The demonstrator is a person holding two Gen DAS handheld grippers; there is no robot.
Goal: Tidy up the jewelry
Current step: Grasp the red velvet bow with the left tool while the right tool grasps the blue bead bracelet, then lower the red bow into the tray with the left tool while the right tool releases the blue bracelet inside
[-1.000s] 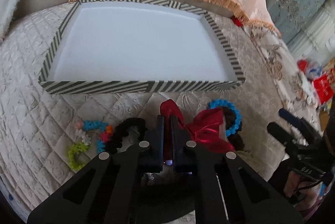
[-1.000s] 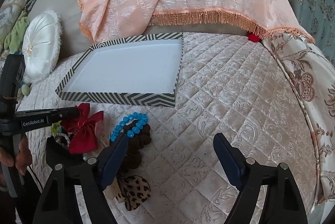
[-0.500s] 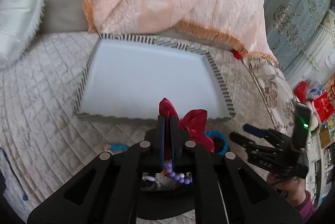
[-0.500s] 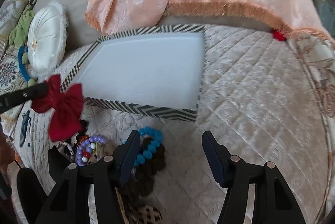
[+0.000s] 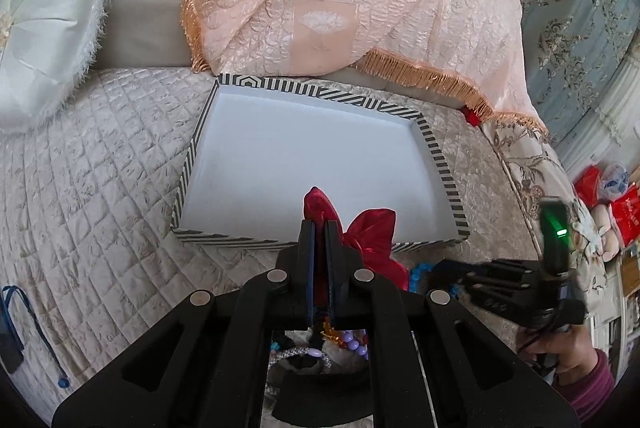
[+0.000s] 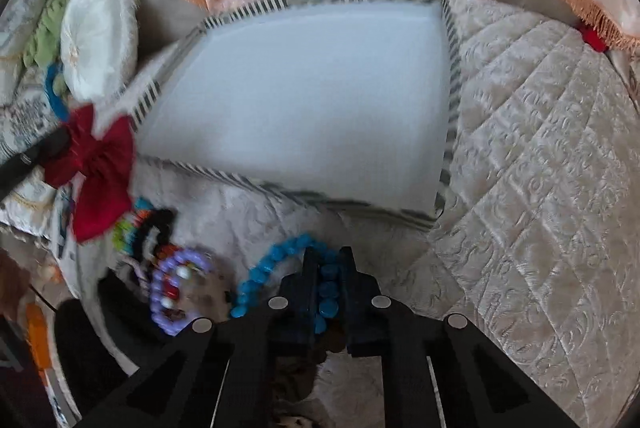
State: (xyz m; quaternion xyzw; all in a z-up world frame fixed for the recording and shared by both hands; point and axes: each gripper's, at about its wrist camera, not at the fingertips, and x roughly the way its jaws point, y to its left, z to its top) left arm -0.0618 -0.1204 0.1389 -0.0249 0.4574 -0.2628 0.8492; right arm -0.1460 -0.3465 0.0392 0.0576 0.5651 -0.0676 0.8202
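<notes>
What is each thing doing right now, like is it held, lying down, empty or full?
Red bow: held up in the air by the left gripper, shut on it.
Blue bead bracelet: lying on the quilt, right gripper closed around its beads.
Striped tray: empty.
Purple bead bracelet: lying loose on the quilt.

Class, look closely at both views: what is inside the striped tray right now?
Nothing shows inside the striped tray: its white floor is bare in both views. In the left wrist view, the red bow held in the left gripper covers a small patch at the tray's near edge.
</notes>
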